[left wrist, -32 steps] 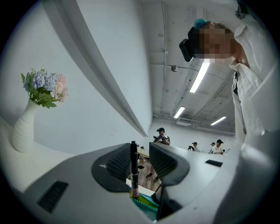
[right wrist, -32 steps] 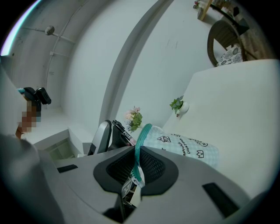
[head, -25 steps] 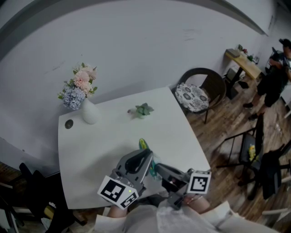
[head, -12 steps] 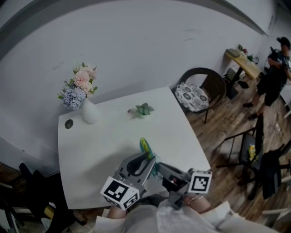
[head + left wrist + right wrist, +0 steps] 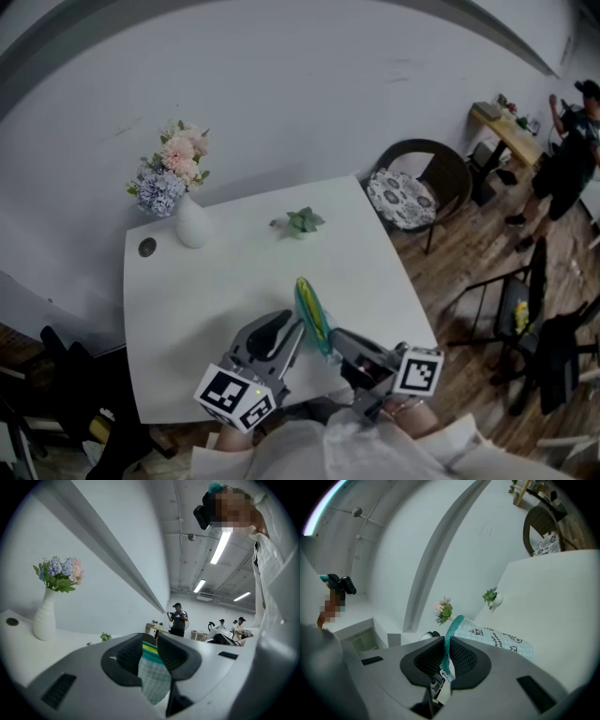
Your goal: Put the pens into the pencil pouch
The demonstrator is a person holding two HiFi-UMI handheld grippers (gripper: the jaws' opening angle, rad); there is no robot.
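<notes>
Upright pencil pouch [image 5: 312,314] near front, vase [image 5: 192,228], small plant [image 5: 302,222] far back

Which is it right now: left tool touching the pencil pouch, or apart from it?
Touching. The left gripper view shows the left tool with its jaws shut on the pencil pouch, the checked fabric and green-striped edge pinched between them.

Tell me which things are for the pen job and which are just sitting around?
For the job:
- pencil pouch
- left gripper, shut on the pouch
- right gripper, shut on the pouch
(No pens show.)

Just sitting around:
- vase of flowers
- little green plant
- round dark disc
- white table they sit on
- cushioned chair beside it
</notes>
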